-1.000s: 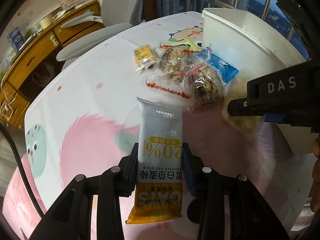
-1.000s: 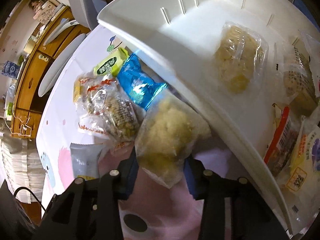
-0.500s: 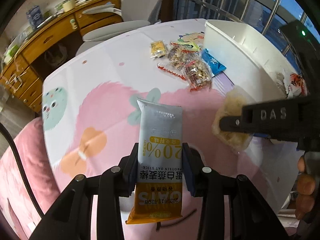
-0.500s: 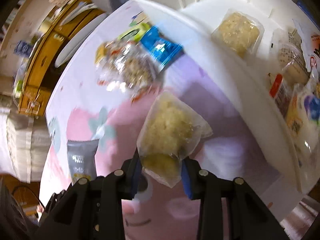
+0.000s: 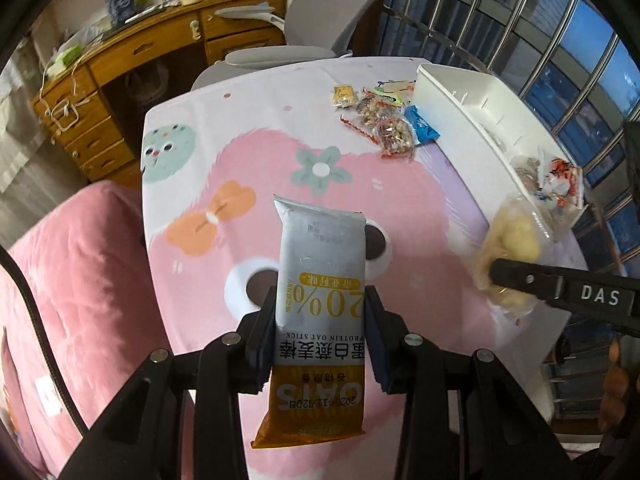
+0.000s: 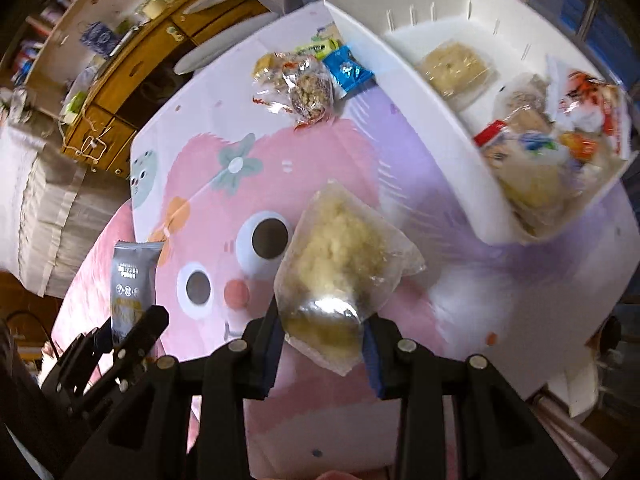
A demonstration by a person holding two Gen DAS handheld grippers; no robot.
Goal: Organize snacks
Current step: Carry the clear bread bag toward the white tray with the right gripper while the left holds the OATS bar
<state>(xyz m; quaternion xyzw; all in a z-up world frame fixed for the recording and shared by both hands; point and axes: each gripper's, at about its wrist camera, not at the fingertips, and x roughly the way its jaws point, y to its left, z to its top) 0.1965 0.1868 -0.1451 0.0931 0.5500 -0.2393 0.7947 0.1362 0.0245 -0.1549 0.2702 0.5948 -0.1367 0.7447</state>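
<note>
My left gripper (image 5: 320,320) is shut on a grey and orange oat stick packet (image 5: 320,280) and holds it high above the table; the packet also shows in the right wrist view (image 6: 130,280). My right gripper (image 6: 324,344) is shut on a clear bag of pale yellow crumbly snack (image 6: 340,256), held above the table near the white bin (image 6: 432,120). That bag also shows in the left wrist view (image 5: 508,248). The bin (image 5: 460,96) holds several wrapped snacks (image 6: 552,144).
Loose snack packets (image 5: 384,120) lie on the table beside the bin's far end, also in the right wrist view (image 6: 308,80). The table has a pink cartoon cloth (image 5: 240,184). A grey chair (image 5: 280,56), wooden desk (image 5: 120,64) and pink sofa (image 5: 72,272) stand around.
Both grippers have risen and pulled back from the snack pile, each still holding its packet. The right gripper's bag has moved away from the bin's wall toward the table's near side.
</note>
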